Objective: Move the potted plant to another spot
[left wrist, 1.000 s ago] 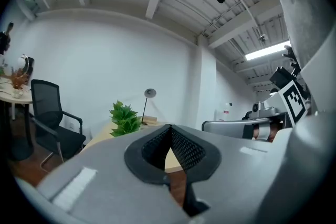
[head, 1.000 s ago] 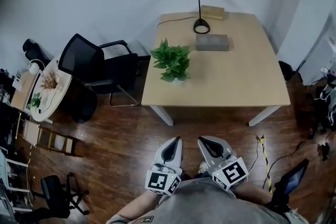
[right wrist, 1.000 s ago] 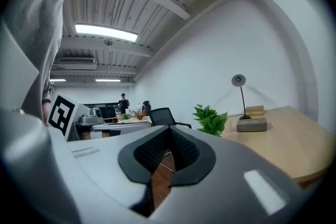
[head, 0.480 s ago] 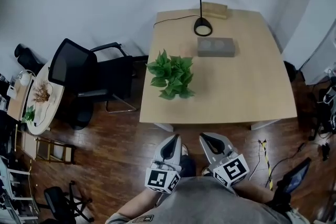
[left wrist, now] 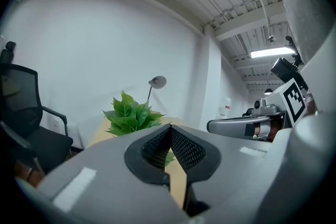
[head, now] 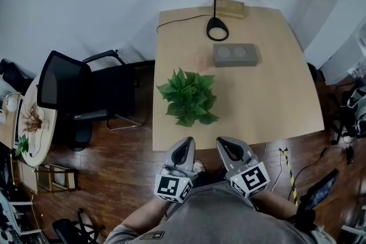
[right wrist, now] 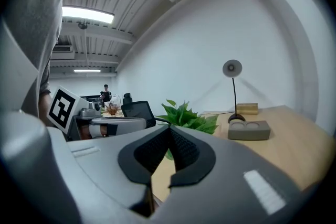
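Note:
A leafy green potted plant (head: 189, 97) stands near the front left of the light wooden table (head: 274, 100). It also shows ahead in the left gripper view as the plant (left wrist: 131, 114) and in the right gripper view as the plant (right wrist: 188, 115). My left gripper (head: 187, 143) hovers at the table's front edge, just below the plant, shut and empty. Beside it my right gripper (head: 222, 142) is also shut with nothing in it. Neither touches the plant.
A black desk lamp (head: 218, 3), a grey block with two round hollows (head: 235, 55) and a small wooden box (head: 228, 7) sit at the table's back. A black office chair (head: 74, 94) stands left of the table. A round side table (head: 28, 126) is at far left.
Both grippers and the head view have come closer to the table; the plant now lies just beyond the fingertips. Both grippers stayed shut.

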Motion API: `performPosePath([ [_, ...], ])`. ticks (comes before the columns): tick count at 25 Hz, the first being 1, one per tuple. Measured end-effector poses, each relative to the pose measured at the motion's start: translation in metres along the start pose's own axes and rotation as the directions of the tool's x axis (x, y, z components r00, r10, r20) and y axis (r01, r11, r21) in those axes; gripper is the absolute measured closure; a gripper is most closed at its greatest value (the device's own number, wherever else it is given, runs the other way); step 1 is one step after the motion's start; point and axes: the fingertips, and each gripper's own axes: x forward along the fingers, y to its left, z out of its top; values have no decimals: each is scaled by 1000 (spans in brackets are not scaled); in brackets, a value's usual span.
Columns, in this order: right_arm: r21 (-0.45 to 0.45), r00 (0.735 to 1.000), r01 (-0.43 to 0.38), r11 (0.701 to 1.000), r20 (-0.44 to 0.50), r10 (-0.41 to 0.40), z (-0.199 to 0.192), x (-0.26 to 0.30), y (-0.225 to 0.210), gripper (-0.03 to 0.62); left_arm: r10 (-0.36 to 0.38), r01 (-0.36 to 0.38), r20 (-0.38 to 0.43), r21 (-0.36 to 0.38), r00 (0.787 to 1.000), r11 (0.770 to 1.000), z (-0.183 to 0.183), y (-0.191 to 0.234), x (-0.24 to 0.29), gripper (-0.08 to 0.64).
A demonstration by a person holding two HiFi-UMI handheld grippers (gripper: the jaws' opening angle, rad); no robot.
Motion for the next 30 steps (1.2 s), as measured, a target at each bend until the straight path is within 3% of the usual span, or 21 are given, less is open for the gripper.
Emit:
performPosePath([
  [14,-1,992,-83,997,-96,83,-37,42,-50,591,108,-109,-92,-3,990,994,-46,25,47,560],
  [22,1,963,-107,994,-249,104,-118,65,-73,591,172,-176,-224,3,959,984,-132,48,64,560],
  [30,9,937,-150,989,-316,146,-184,92,-83,591,233,-229,-303,50,924,972,-200,77,76,560],
])
